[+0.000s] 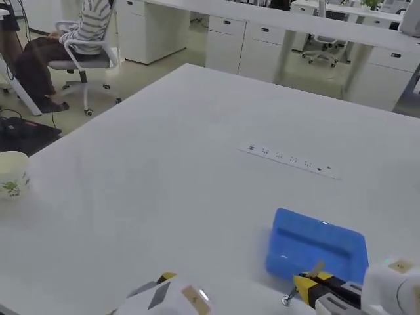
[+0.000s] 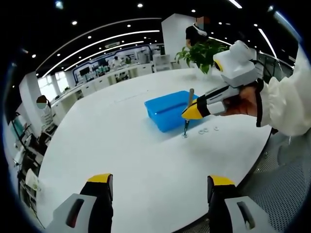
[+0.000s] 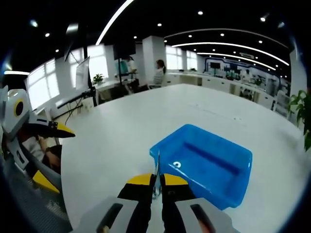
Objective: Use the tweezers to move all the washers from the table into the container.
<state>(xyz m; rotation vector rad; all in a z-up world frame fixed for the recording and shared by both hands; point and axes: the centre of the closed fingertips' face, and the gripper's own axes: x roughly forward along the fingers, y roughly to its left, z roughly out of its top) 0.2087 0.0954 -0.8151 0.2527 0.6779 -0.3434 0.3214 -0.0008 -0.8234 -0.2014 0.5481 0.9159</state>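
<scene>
**Right tool grips the tweezers beside the blue container**

The right tool (image 3: 156, 180) has its jaws pressed together on the tweezers (image 3: 158, 165), which stick out forward between the yellow tips. In the left gripper view the tweezers point down at the desk (image 2: 121, 145), and their tip is just beside the near corner of the blue container (image 2: 167, 111). Three washers (image 2: 206, 130) lie on the desk close to that same side of the container, a little apart from the tip of the tweezers. Whether a washer is held between the tips is too small to tell. In the right gripper view a small pale ring (image 3: 176, 165) lies inside the container, near the wall on the side of the tool. The left tool (image 2: 160, 180) has its jaws wide apart with nothing between them, and it is well apart from the container, over bare desk. In the head view a power strip (image 1: 289, 159) lies on the desk beyond the container, and a paper cup (image 1: 12, 174) stands far to the left of the container.
</scene>
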